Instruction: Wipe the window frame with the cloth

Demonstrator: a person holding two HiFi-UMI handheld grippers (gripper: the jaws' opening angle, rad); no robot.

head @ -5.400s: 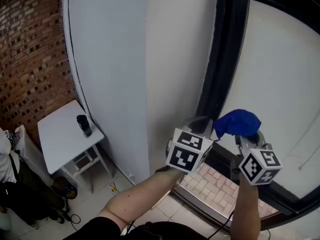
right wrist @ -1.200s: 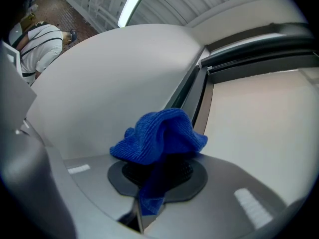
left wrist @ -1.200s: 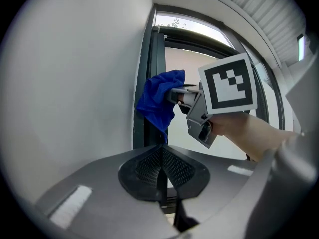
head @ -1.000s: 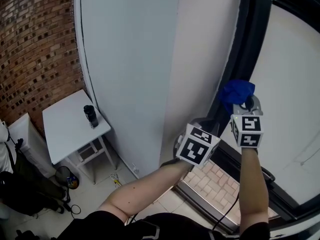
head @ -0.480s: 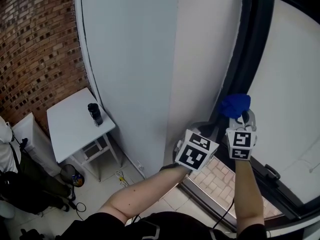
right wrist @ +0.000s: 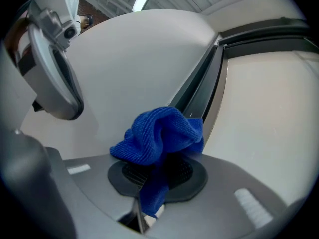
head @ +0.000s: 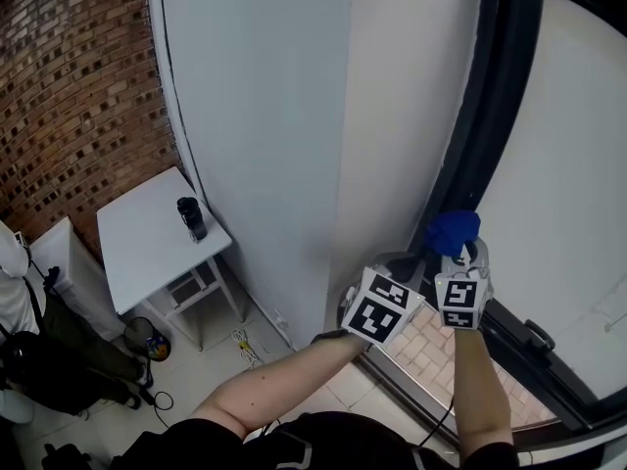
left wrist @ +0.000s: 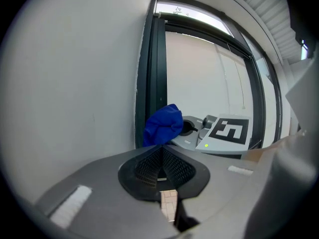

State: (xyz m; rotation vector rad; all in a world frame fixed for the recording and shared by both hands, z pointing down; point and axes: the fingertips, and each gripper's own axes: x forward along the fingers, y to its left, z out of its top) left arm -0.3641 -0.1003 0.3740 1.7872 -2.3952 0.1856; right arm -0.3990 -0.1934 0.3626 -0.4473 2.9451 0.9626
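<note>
A bunched blue cloth [head: 452,230] [right wrist: 160,133] [left wrist: 163,125] is clamped in my right gripper [head: 453,248] [right wrist: 157,176], which is shut on it and holds it against the dark upright window frame [head: 487,135] [right wrist: 199,86] [left wrist: 153,83], low on the frame. My left gripper [head: 397,262] [left wrist: 160,172] is just left of the right one, near the white wall, shut with nothing between its jaws. The right gripper's marker cube [left wrist: 230,130] shows in the left gripper view.
A white wall panel [head: 265,116] runs left of the frame, with pale glass [head: 568,194] to its right. Down on the floor stands a small white table [head: 147,238] with a dark bottle [head: 191,217], beside a brick wall [head: 69,106]. A handle [head: 534,337] sits on the lower frame.
The right gripper has slid the cloth down the upright frame, from higher up to low beside the left gripper. The left gripper has stayed shut and nearly still.
</note>
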